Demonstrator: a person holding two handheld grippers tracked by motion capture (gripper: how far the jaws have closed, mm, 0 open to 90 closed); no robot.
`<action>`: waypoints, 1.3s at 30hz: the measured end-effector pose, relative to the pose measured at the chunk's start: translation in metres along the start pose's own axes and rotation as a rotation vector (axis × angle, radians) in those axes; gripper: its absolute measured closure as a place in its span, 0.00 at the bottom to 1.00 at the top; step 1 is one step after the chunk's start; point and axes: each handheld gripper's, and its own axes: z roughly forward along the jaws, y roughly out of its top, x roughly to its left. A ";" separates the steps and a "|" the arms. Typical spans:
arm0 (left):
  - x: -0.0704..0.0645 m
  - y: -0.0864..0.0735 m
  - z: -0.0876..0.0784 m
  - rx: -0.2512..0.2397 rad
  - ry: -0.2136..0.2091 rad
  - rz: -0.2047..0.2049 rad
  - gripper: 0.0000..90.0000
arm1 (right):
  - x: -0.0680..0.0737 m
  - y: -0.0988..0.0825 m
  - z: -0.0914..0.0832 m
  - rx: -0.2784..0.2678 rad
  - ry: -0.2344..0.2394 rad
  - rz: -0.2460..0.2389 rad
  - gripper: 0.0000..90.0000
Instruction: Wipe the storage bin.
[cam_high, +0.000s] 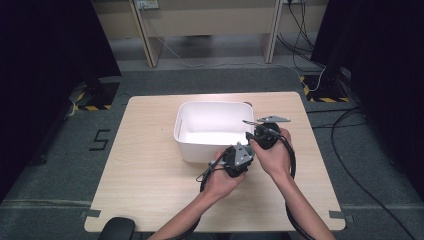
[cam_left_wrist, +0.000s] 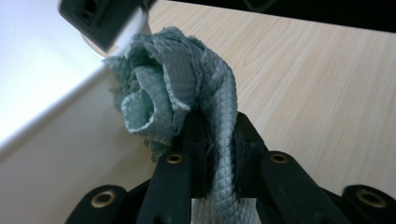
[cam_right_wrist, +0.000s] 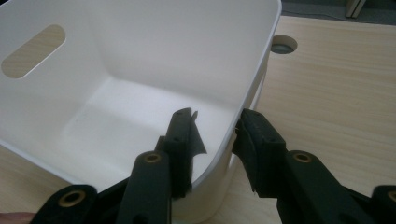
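High view: a white plastic bin (cam_high: 212, 127), rectangular with rounded corners, is seen on a pale wood-grain table (cam_high: 145, 170). The left gripper (cam_high: 239, 161) is held at the bin's near wall; the right gripper (cam_high: 264, 134) sits at its near right corner.

Left gripper view: a grey-green cloth (cam_left_wrist: 180, 88), quilted in a fine diamond weave and bunched into folds, is pinched between the 2 black jaws, just beside the bin's outer wall (cam_left_wrist: 60, 154).

Right gripper view: the bin's smooth wall (cam_right_wrist: 233, 126) is straddled by the spread jaws, 1 inside, 1 outside. Contact with the pads cannot be told. An oval handle slot (cam_right_wrist: 32, 51) is cut in the bin's far wall.
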 end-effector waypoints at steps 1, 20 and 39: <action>0.000 -0.002 0.002 0.009 0.000 0.005 0.87 | 0.000 0.000 0.000 0.000 0.001 0.000 0.73; -0.004 -0.025 0.024 0.107 -0.010 0.022 0.87 | 0.000 0.000 0.000 0.001 0.004 0.003 0.73; 0.016 -0.059 -0.042 0.124 -0.029 -0.063 0.87 | -0.003 0.000 -0.001 -0.018 0.016 0.015 0.73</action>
